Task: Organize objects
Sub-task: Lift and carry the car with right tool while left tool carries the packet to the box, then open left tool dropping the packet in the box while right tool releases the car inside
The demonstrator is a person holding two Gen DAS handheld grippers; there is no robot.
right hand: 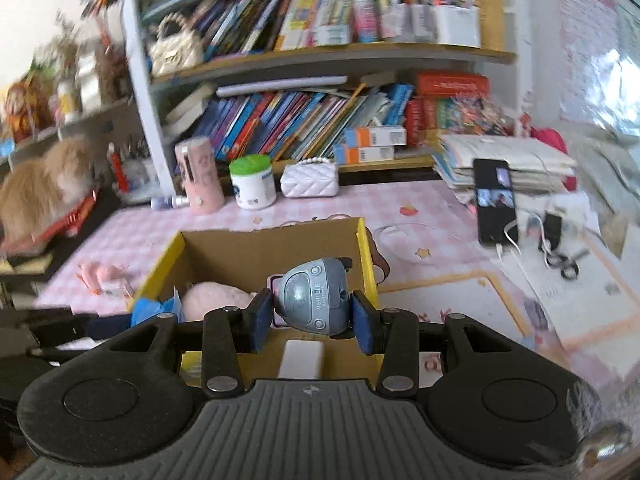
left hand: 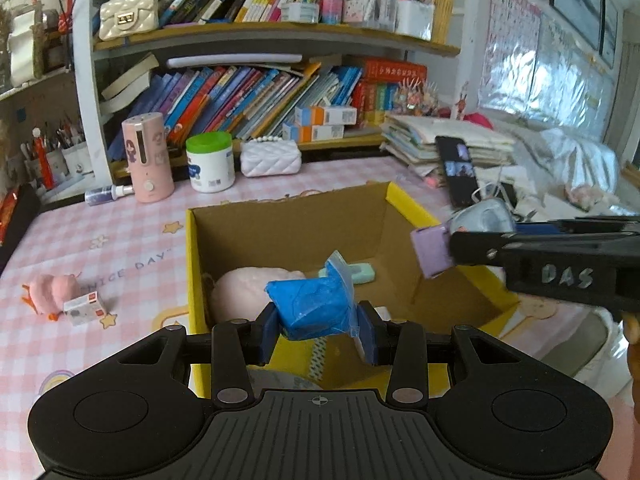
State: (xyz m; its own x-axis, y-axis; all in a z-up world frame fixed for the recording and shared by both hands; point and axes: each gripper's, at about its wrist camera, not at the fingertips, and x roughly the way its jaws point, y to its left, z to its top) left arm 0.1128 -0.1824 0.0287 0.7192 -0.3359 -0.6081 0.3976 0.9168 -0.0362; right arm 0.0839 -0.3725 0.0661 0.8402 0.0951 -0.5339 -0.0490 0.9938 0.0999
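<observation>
Fingers: L (left hand: 318,330) clamped on blue packet (left hand: 314,306), R (right hand: 313,322) on grey toy (right hand: 314,298), both over cardboard box (left hand: 280,220).

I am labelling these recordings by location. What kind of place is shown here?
Most likely a child's study desk at home: shelves crammed with colourful books, pen holders, and a pink checked desk mat bearing a cardboard box for tidying.

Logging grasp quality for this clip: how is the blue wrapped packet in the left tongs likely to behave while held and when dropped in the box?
The blue packet looks soft: its wrapping is creased between the left tongs, so it probably deforms rather than slips. The loose clear plastic at its top suggests a floppy, light item. Its blocky shape should land in the cardboard box without rolling.
</observation>
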